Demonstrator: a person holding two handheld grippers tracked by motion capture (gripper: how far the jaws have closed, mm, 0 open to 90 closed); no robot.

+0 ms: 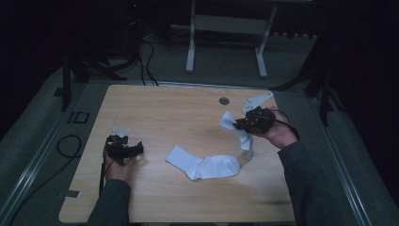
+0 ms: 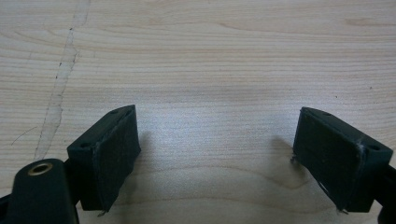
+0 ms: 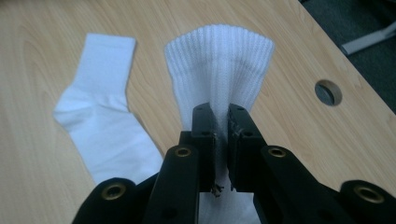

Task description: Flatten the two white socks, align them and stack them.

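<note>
**White sock lifted off worktop by its ribbed cuff**

The lifted sock (image 3: 219, 60) hung from the right tool (image 1: 241, 124), whose two black jaws were pressed together on the ribbed cuff, the fabric pinched flat between the pads. In the high view the cuff end stood up beside the tool near the worktop's far right, while the rest of the sock drooped towards the wood, its lower end near the second sock (image 1: 203, 164). That second sock lay flat near the middle of the worktop (image 1: 160, 113), bent at the heel, untouched by either tool.

The left tool (image 1: 123, 149) rested low at the near left of the worktop, well apart from both socks. Its jaws stood wide apart over bare wood with nothing between them; a pale crack-like mark (image 2: 60, 88) ran through the grain to one side.

A round cable hole (image 1: 224, 100) sat in the worktop near the far edge, just beyond the right tool. Behind the worktop stood a white frame (image 1: 226, 33) on the carpet, with cables trailing at the far left.

The room was dim. The right hand (image 1: 277, 134) covered the tool's body, and whether the lifted sock's toe touched the wood or the other sock could not be told.
</note>
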